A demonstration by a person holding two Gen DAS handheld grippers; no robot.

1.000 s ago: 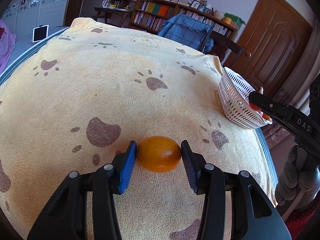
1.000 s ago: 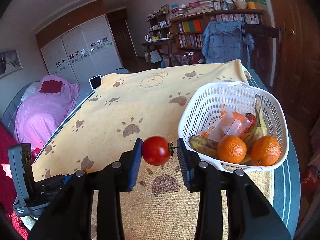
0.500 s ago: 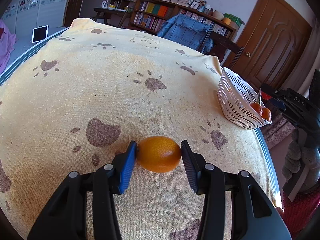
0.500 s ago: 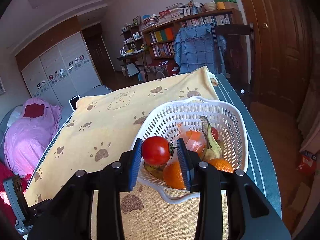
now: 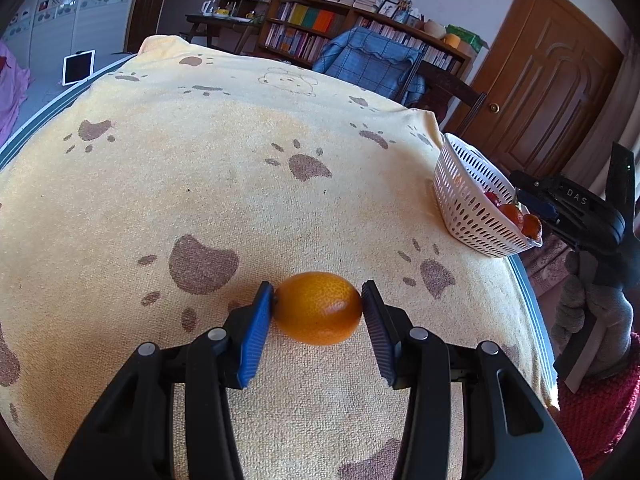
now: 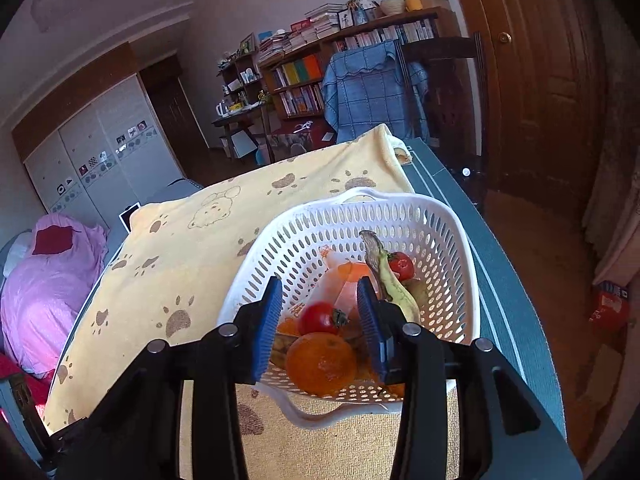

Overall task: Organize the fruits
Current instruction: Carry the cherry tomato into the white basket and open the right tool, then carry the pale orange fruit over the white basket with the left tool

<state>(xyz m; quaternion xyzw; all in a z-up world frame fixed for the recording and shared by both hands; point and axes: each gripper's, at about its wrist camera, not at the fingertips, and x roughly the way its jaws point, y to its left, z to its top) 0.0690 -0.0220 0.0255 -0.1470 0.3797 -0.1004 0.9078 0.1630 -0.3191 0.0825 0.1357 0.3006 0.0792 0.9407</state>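
The left gripper clamps an orange low over the paw-print cloth, near the table's front edge. The right gripper hangs over the white basket at the table's right edge. Its jaws have just been opening; the tomato lies loose between them, on the fruit in the basket.

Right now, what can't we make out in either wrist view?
- Basket contents, left view: seen side-on, its wall hides all but three fruit tops.
- Fruit under the big orange, right view: covered by it and the right gripper, whose jaws have just opened with the tomato loose between them.
- Book titles, both views: too small.
- Left gripper holds an orange; whether it touches the cloth can't be told.
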